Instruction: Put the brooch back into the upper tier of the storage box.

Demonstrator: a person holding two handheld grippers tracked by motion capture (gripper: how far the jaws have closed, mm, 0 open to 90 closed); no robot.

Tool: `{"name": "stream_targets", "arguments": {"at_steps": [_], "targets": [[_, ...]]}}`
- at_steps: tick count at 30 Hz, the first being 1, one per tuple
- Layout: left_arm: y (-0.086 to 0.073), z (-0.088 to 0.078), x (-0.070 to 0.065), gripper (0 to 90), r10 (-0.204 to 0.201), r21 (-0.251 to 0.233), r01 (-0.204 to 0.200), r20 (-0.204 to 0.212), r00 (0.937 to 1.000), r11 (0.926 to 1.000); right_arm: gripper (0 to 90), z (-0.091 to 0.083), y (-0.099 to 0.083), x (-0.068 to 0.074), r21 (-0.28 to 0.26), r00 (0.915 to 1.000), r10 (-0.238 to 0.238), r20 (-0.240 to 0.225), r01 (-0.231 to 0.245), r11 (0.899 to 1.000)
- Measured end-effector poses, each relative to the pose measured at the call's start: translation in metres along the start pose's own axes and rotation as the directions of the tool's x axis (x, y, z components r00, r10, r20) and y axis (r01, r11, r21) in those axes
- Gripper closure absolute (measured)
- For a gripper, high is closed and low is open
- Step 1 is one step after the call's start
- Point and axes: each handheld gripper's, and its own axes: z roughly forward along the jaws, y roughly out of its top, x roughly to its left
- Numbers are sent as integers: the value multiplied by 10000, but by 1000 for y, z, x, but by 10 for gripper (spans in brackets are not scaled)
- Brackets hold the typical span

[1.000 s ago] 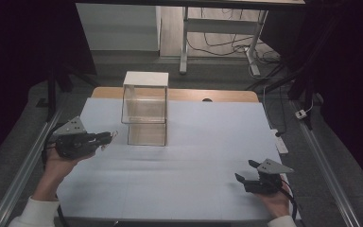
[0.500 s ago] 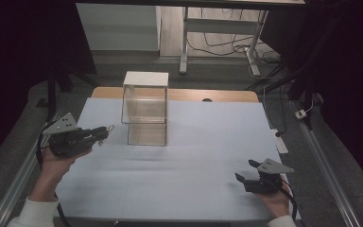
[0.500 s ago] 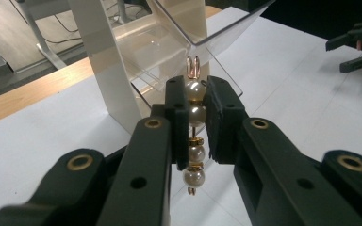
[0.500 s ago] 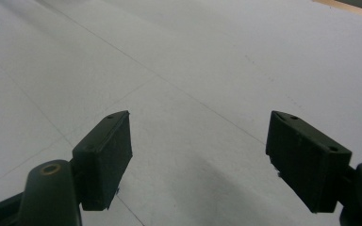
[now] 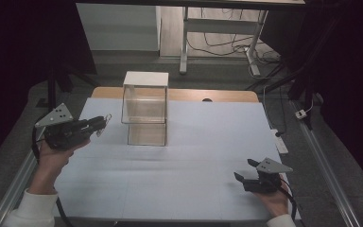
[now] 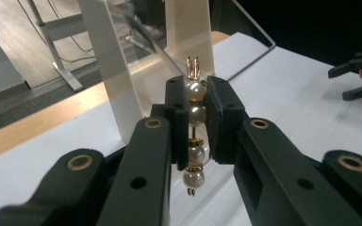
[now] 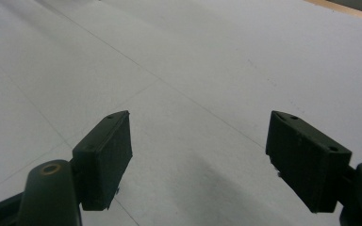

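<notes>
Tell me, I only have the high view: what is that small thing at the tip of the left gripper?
Observer: A pearl hair clip, beads on a gold pin, clamped between the left gripper pads.
Operator: Is the grip on the beads?
Observer: Yes, the pads press the upper two beads; two more hang below.
Operator: And the right gripper?
Observer: The right gripper stands open with bare white table cover between its jaws.

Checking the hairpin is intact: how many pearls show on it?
4 on the hairpin: two pinched between the left tongs, two below the pads. More may be hidden behind the pads.
</notes>
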Motion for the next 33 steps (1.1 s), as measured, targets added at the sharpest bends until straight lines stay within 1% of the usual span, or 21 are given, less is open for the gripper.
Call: {"name": "stream_targets", "arguments": {"at_steps": [4, 5, 6, 8, 11, 18, 20, 21, 28, 29, 33], "targets": [[10, 0, -1, 791, 70, -188, -70, -5, 10000, 9998, 227, 0, 0, 0, -14, 10000, 40, 27, -40, 10000], [13, 1, -2, 791, 141, -233, -141, 9, 9999, 9996, 226, -1, 0, 0, 52, 10000, -9, -25, 9, 10000], [13, 1, -2, 791, 141, -233, -141, 9, 9999, 9996, 226, -1, 0, 0, 20, 10000, -7, 7, 7, 10000], [18, 1, -2, 791, 68, -459, -61, 163, 9998, 9989, 227, -1, 0, 0, 69, 10000, 18, -29, -18, 10000], [21, 2, -2, 791, 34, -579, -26, 145, 9999, 9983, 227, -1, 0, 0, 70, 10000, 33, -32, -33, 10000], [27, 6, -3, 791, 59, -622, -49, 163, 9999, 9981, 226, -1, 0, 0, 84, 10000, 10, -13, -10, 10000], [31, 7, -3, 791, 144, -659, -134, 148, 9998, 9977, 227, -1, 0, 0, 96, 10000, 0, -19, 0, 10000], [33, 8, -3, 791, 162, -684, -152, 138, 9998, 9975, 226, -1, 0, 0, 66, 10000, 4, 52, -5, 10000], [44, 12, -5, 790, 292, -770, -279, 158, 9994, 9966, 226, -1, -1, 0, 47, 10000, 17, 19, -17, 10000], [48, 14, -6, 791, 353, -809, -338, 167, 9992, 9961, 227, -1, -1, 0, 41, 10000, 24, 17, -24, 10000], [56, 18, -8, 790, 465, -809, -449, 174, 9988, 9957, 229, -1, -1, 0, -4, 10000, -15, 45, 15, 10000]]}}
